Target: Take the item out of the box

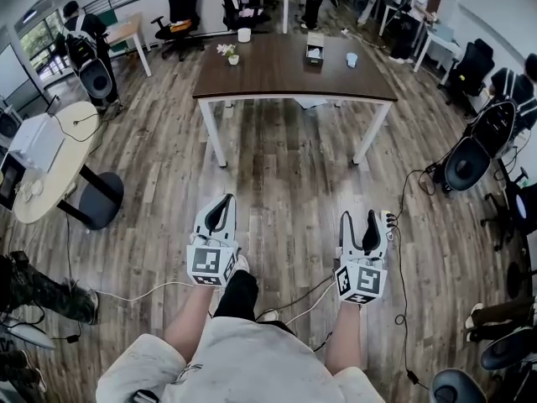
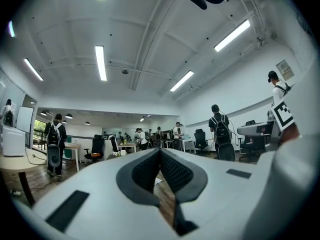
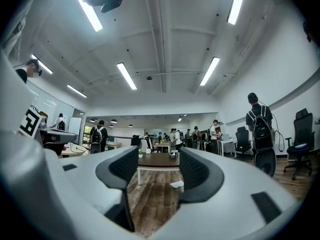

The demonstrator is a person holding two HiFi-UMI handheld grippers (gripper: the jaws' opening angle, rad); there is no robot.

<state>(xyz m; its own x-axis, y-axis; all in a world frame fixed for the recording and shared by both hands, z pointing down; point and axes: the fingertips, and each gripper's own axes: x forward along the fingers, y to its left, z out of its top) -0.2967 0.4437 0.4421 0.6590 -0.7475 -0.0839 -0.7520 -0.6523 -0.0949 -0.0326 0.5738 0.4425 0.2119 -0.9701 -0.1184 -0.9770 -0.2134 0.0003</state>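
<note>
— Progress on the box job?

— None yet, as I judge it. My left hand-held gripper [image 1: 223,204] has its jaws pressed together on nothing. My right hand-held gripper [image 1: 361,218] stands wide apart, with nothing between the jaws.

— Where's the box?

— The box [image 1: 315,49] sits on the worktop [image 1: 277,78], well ahead of both hand-held grippers and nearer the right one's line. Whatever's inside is too small for me to make out.

— What's left?

— Everything: I still have to walk up, reach in and lift the item out.
</note>
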